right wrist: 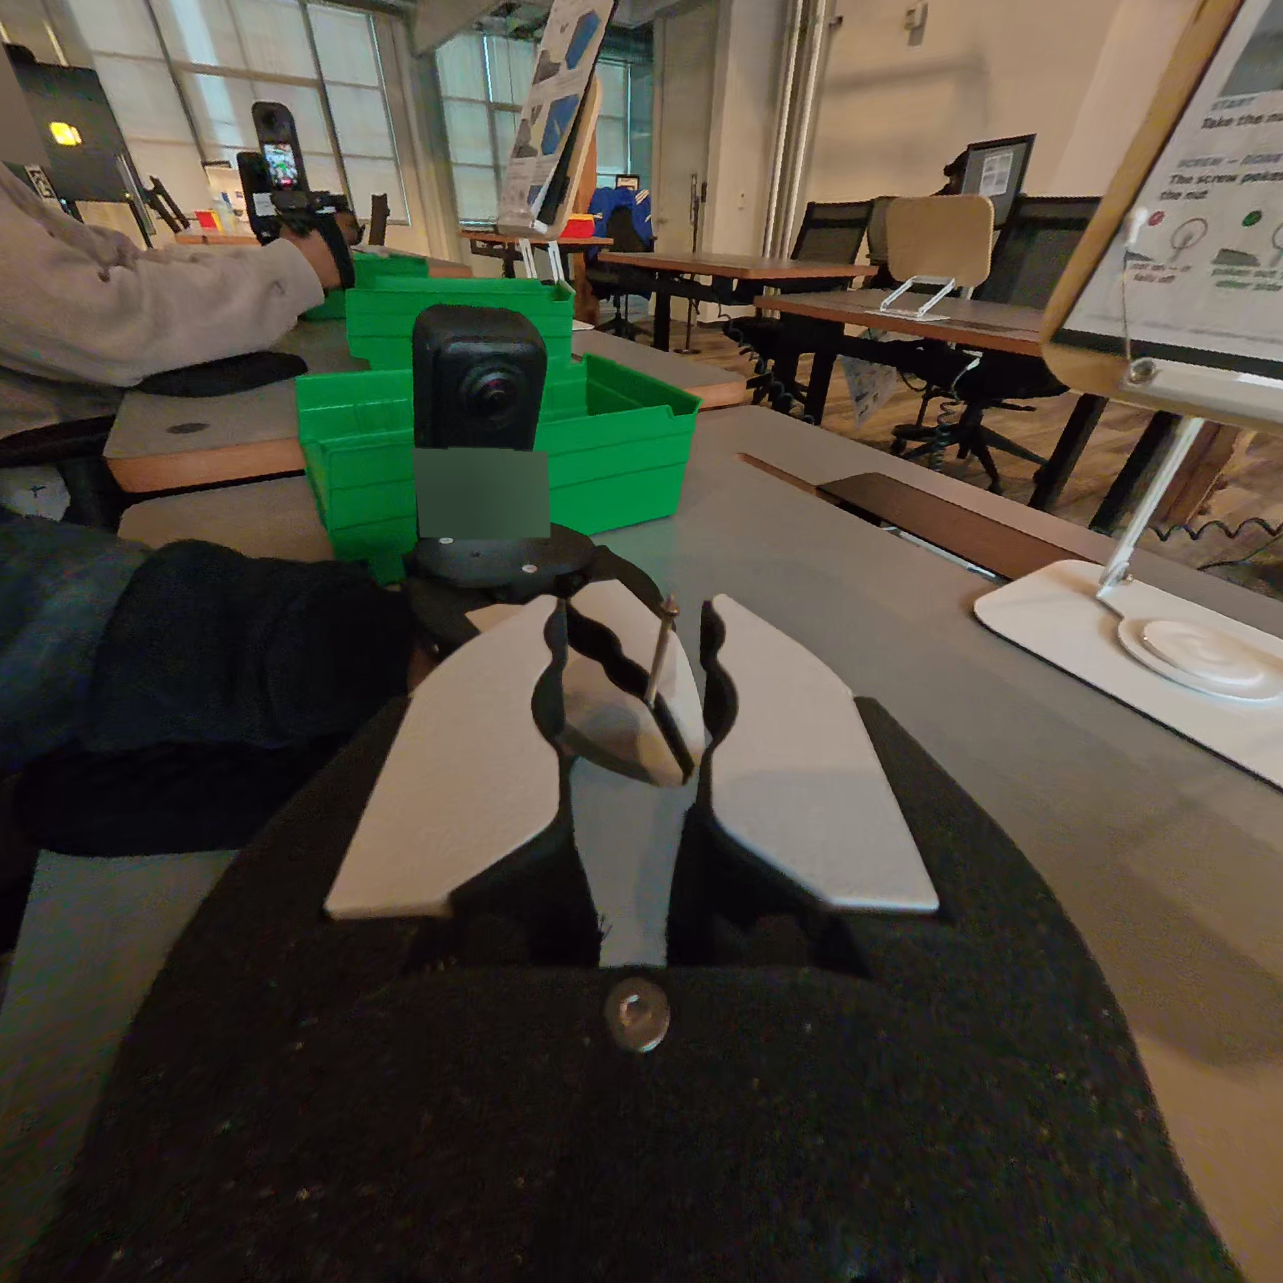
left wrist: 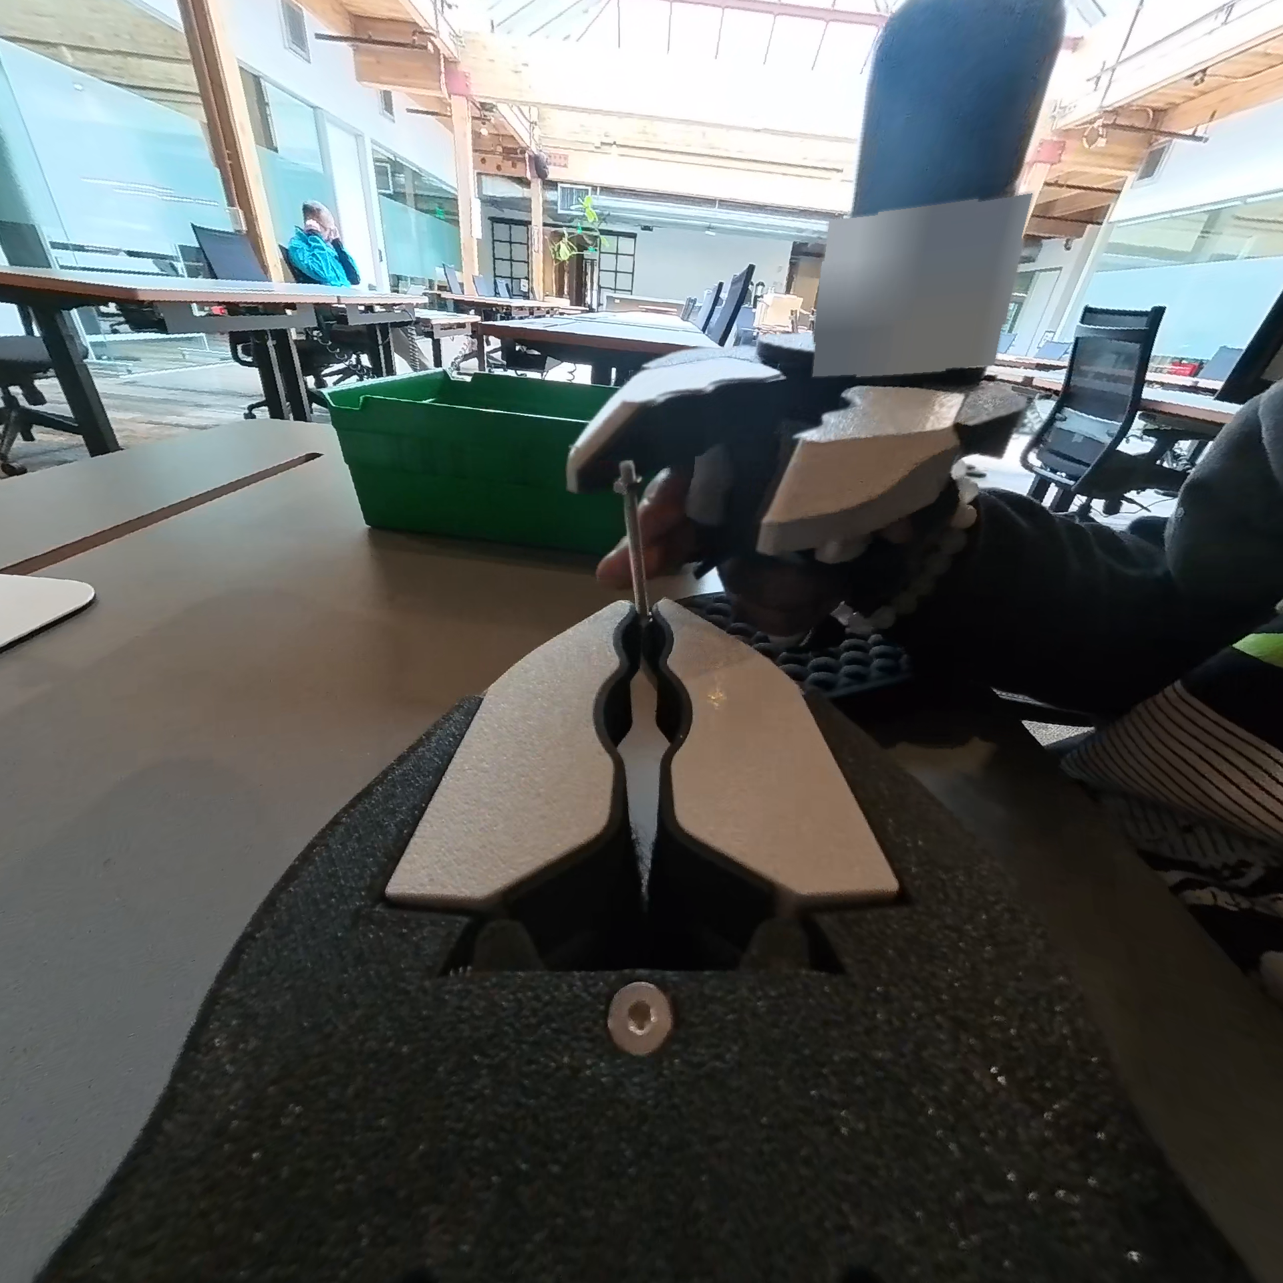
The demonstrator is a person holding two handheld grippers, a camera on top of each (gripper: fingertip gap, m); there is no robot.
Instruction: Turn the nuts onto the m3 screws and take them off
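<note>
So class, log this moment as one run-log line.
left gripper: jaws shut on screw | nut: near screw top | right gripper: jaws open around nut, not touching

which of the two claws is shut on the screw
The left claw: its fingers pinch the base of the upright screw. The right claw stands open around the nut end, not touching.
</note>
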